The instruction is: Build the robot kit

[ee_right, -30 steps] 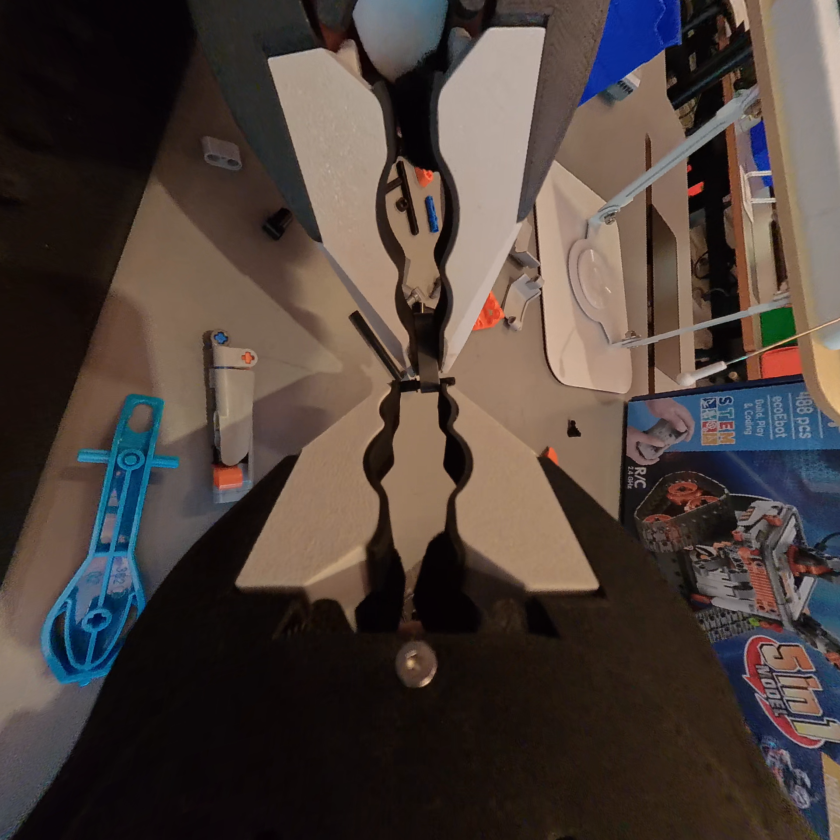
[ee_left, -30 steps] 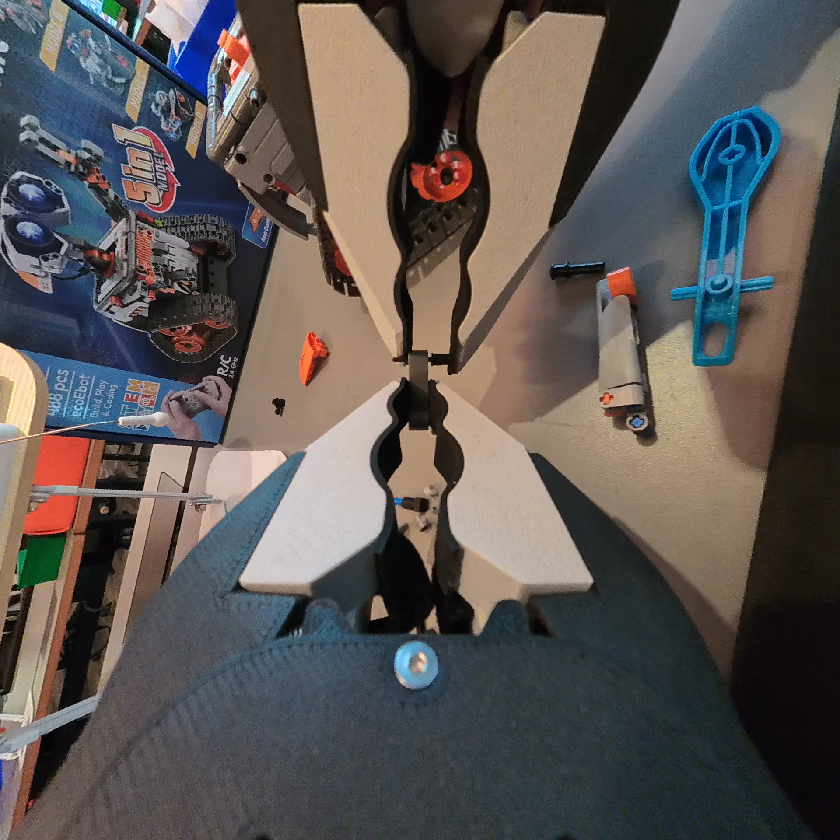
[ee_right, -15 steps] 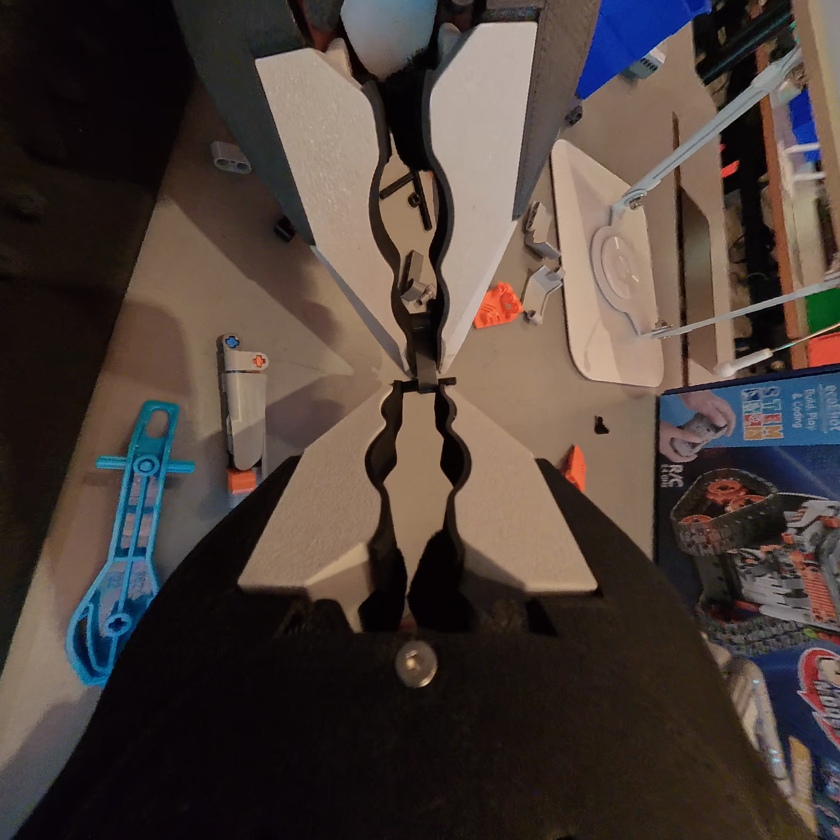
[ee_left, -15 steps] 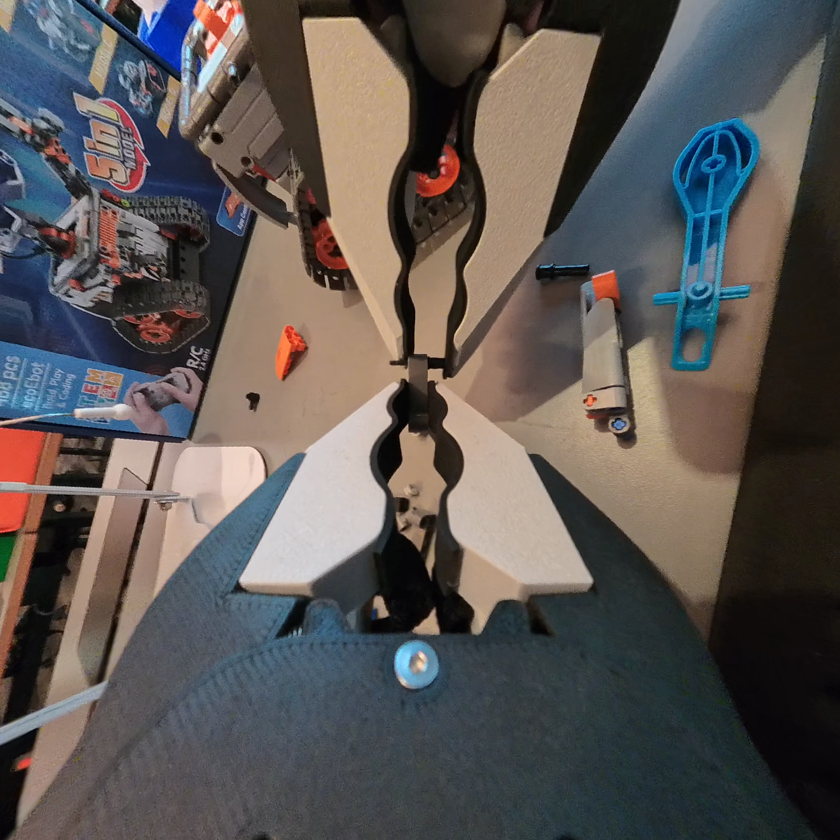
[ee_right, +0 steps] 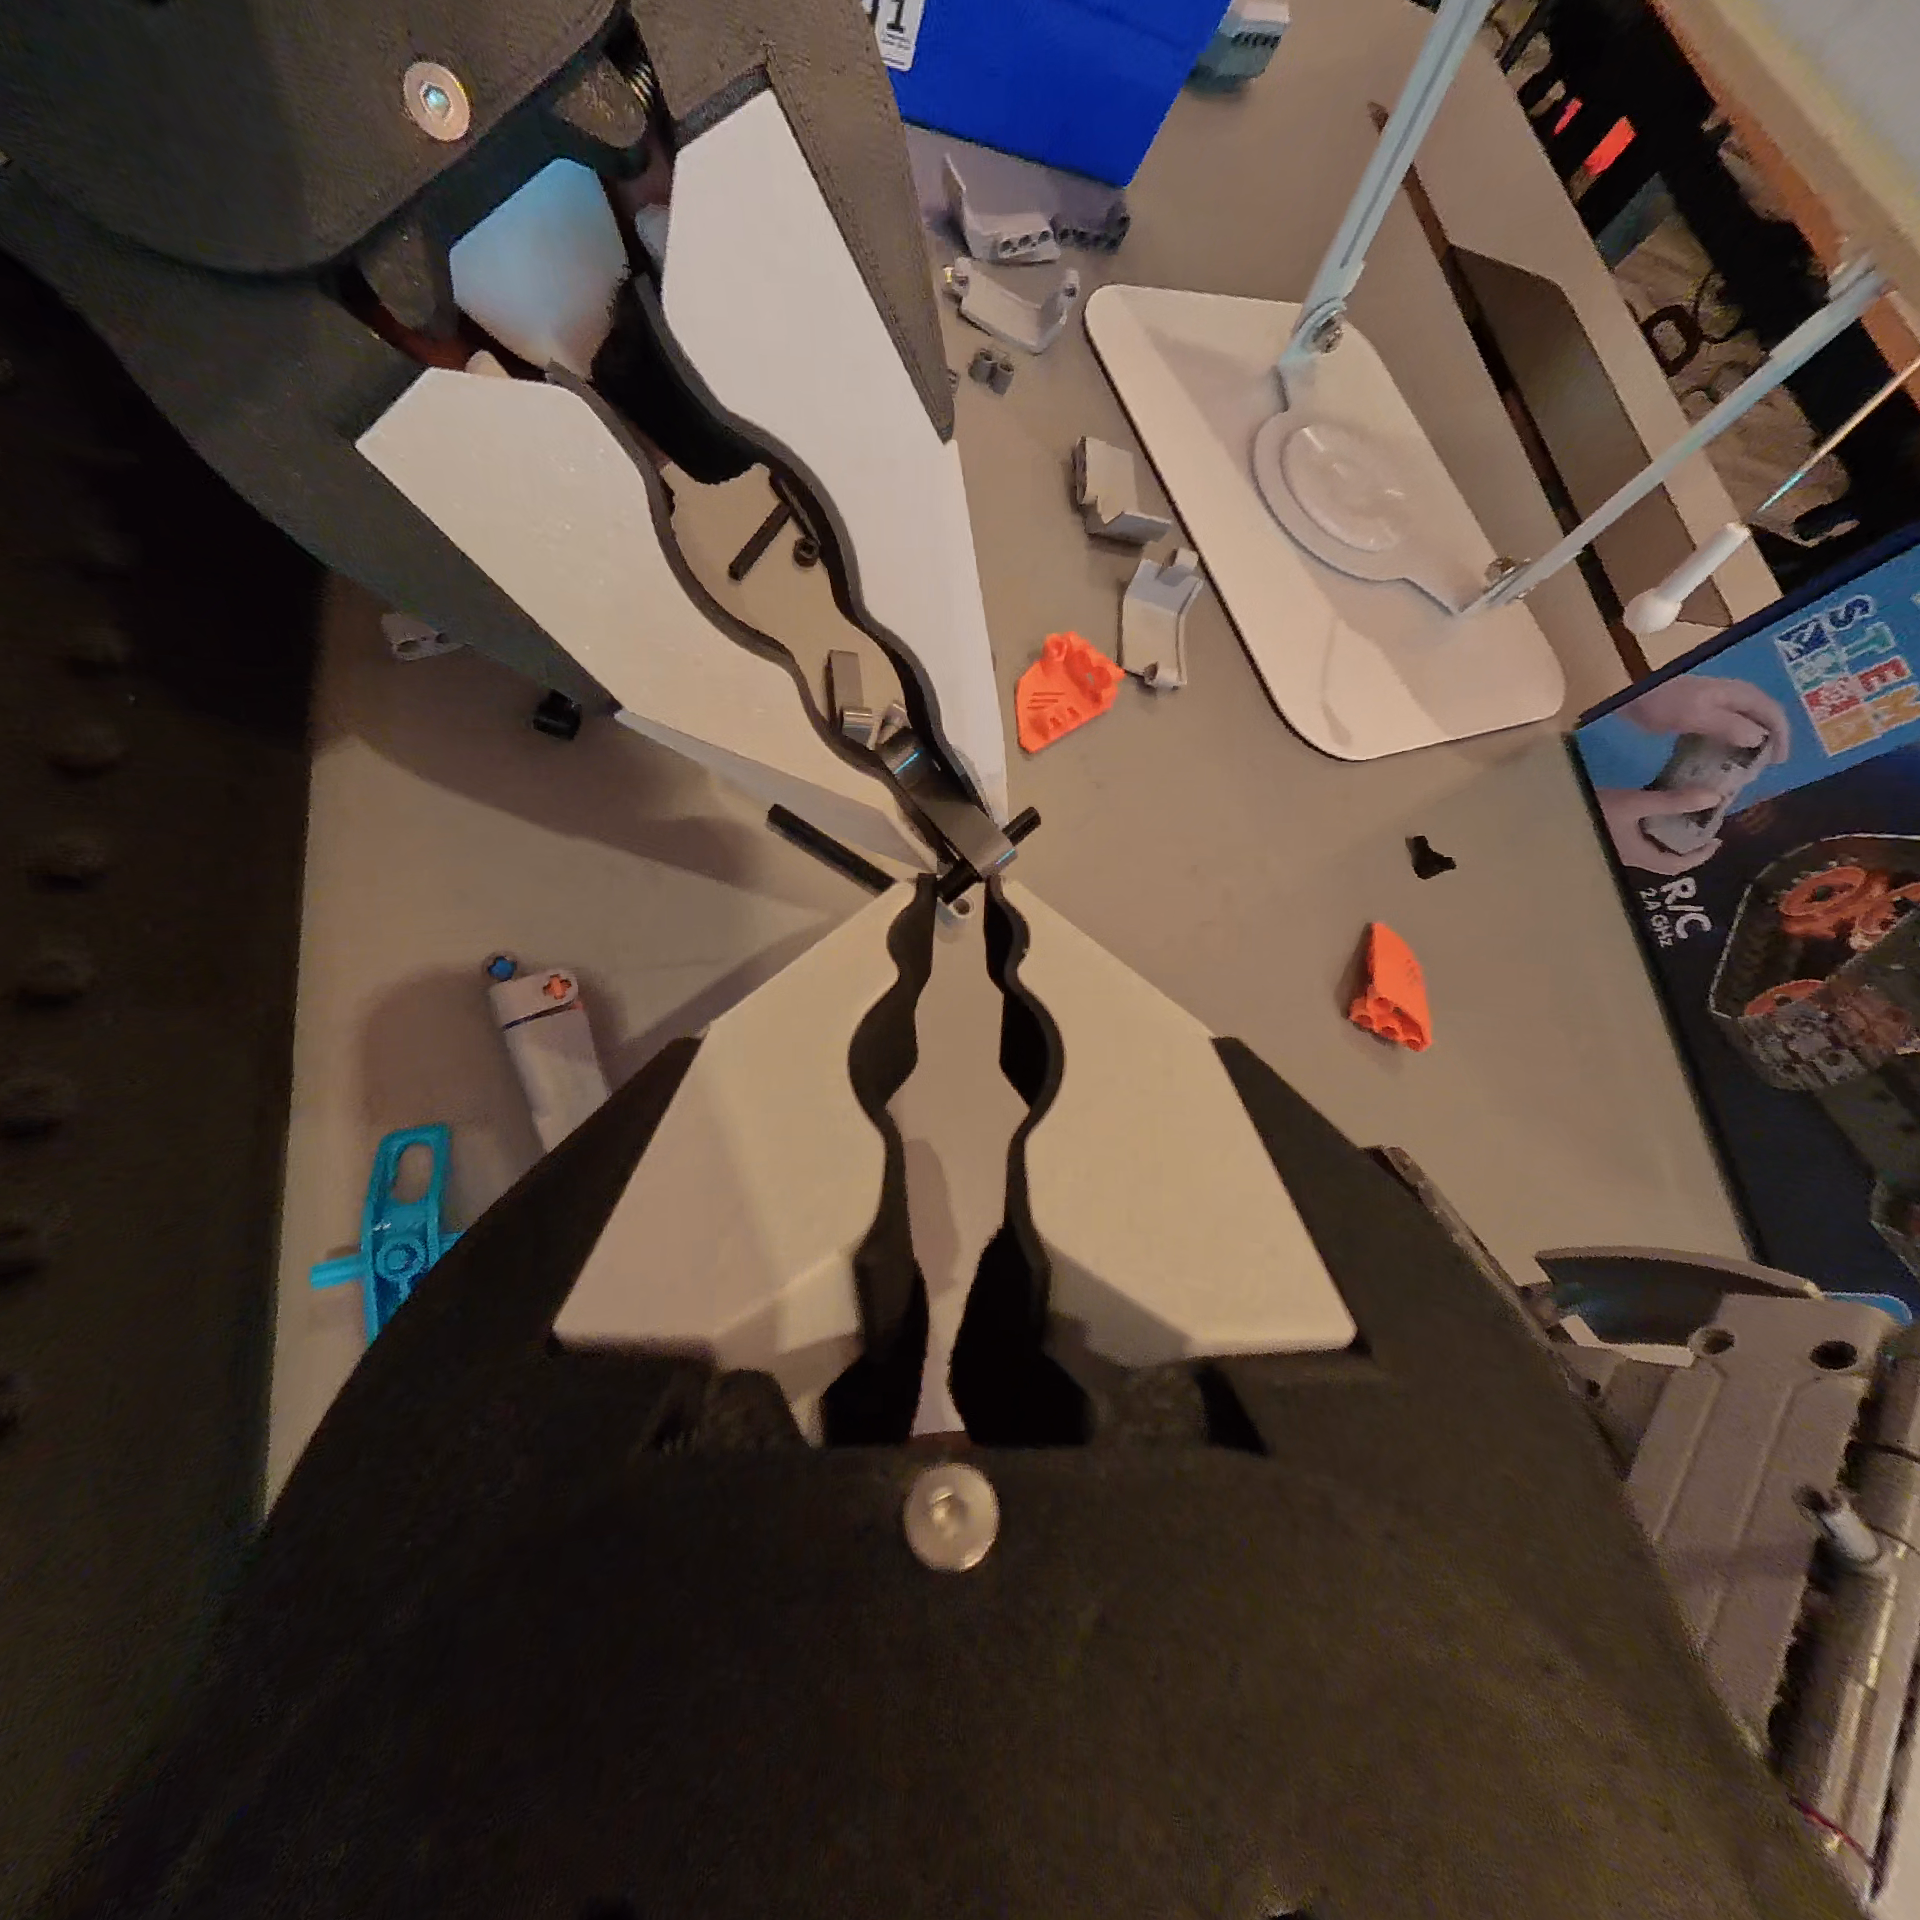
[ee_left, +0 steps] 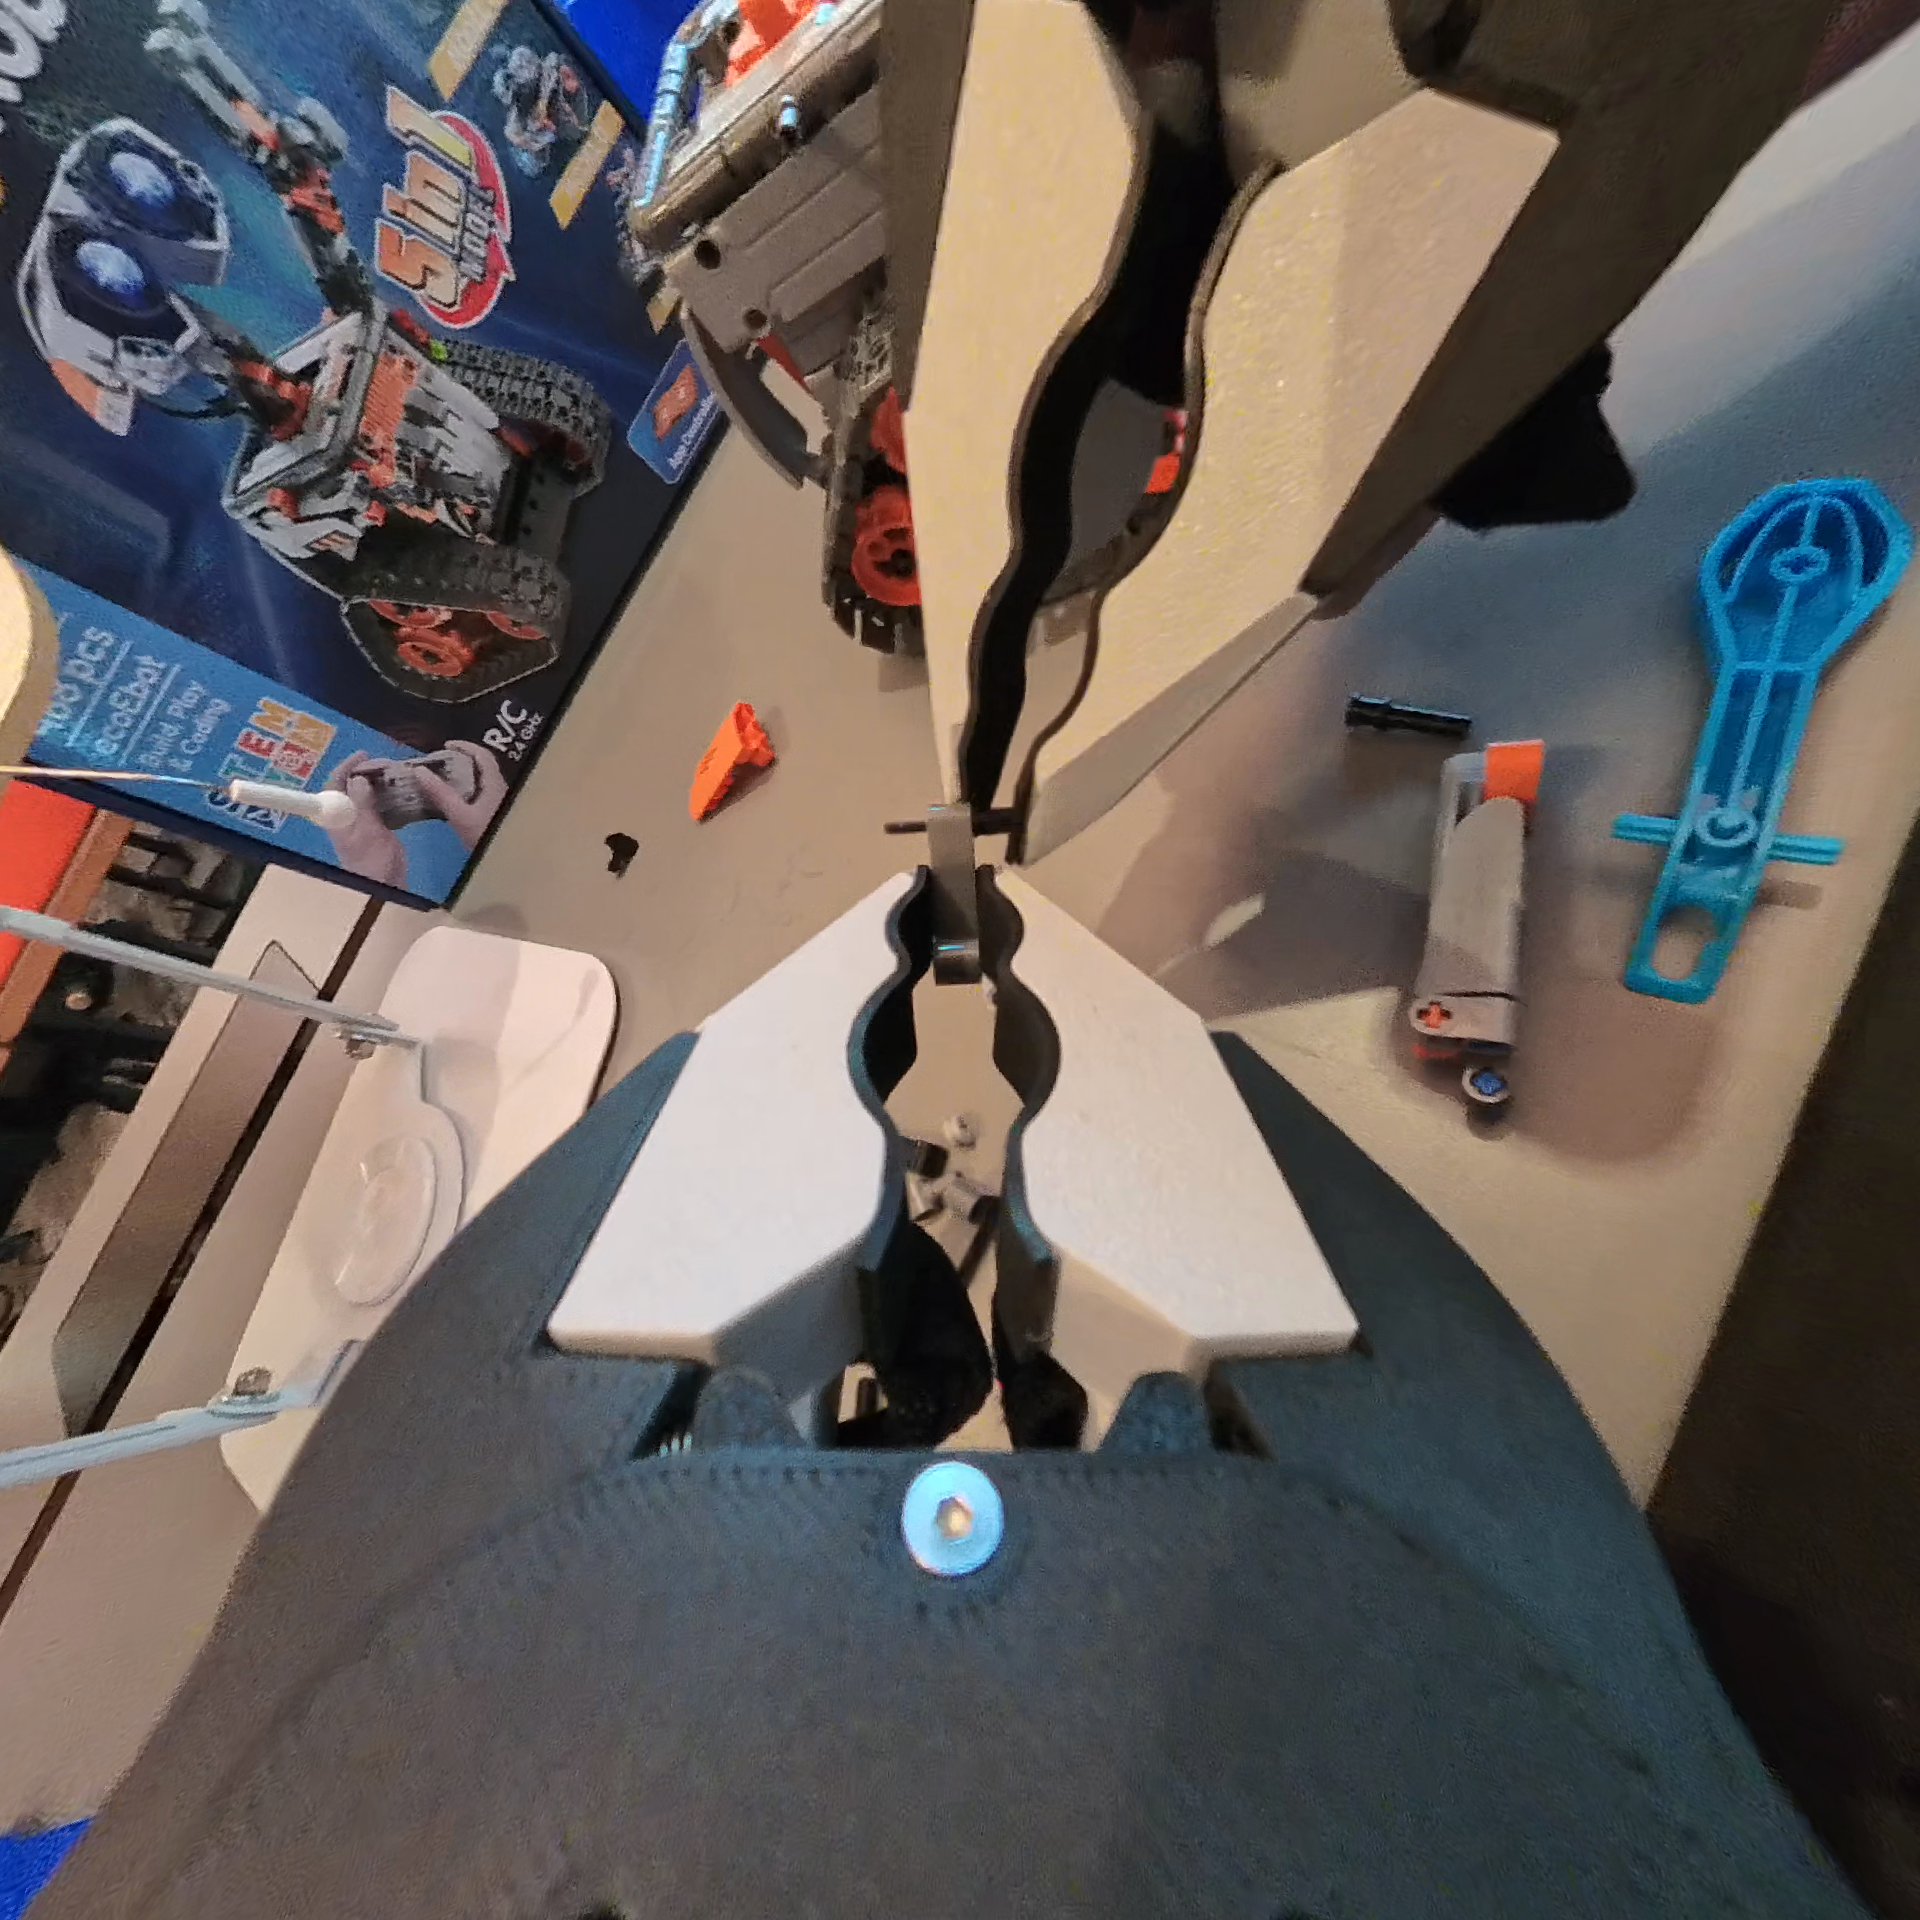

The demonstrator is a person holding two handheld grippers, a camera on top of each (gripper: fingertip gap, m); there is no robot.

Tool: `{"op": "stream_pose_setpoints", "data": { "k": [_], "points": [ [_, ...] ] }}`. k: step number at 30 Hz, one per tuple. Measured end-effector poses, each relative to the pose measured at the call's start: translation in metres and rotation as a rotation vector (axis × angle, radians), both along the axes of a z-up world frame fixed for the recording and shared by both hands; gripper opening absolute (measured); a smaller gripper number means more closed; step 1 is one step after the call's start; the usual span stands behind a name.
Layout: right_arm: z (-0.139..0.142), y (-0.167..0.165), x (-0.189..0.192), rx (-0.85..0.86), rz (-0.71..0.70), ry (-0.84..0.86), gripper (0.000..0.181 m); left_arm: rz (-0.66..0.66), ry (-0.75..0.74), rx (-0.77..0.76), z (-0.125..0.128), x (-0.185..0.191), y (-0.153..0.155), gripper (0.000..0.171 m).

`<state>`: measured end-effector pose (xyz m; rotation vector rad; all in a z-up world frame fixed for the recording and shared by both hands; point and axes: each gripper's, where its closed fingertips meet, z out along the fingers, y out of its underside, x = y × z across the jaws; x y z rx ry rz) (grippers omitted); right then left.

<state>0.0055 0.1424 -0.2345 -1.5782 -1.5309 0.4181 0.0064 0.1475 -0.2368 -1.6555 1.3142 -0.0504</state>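
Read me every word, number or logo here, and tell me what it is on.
I won't quote writing; these things bear it.
Blue toy box: a large logo, printed lines and badges.
White tag on the blue bin: cut off by the frame edge.
Left gripper shut on the gray beam, right gripper shut on the black pin: no writing seen.

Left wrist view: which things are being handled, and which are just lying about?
In hand: grey beam, in left gripper; black pin, in right gripper.
Lying about: orange piece, blue tool, grey cylinder part, tracked model, box.
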Motion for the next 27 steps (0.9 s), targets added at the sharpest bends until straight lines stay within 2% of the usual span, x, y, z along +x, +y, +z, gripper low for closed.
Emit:
{"op": "stream_pose_setpoints", "data": {
  "k": [6, 13, 18, 27],
  "points": [
    [0.006, 0.008, -0.001, 0.054, -0.049, 0.008, 0.001, 0.035, -0.04, 0.012, 0.006, -0.002, 0.006, 0.007],
    [0.002, 0.005, 0.005, -0.06, -0.005, -0.014, 0.0, -0.028, -0.108, -0.085, 0.008, 0.002, -0.007, 0.025],
    [-0.014, -0.007, 0.011, -0.167, 0.08, -0.138, 0.0, -0.12, -0.1, -0.155, 0.008, -0.012, -0.023, 0.03],
    [-0.05, -0.026, -0.001, -0.271, 0.233, -0.425, 0.001, -0.105, -0.04, -0.237, -0.008, -0.043, -0.032, 0.033]
  ]
}}
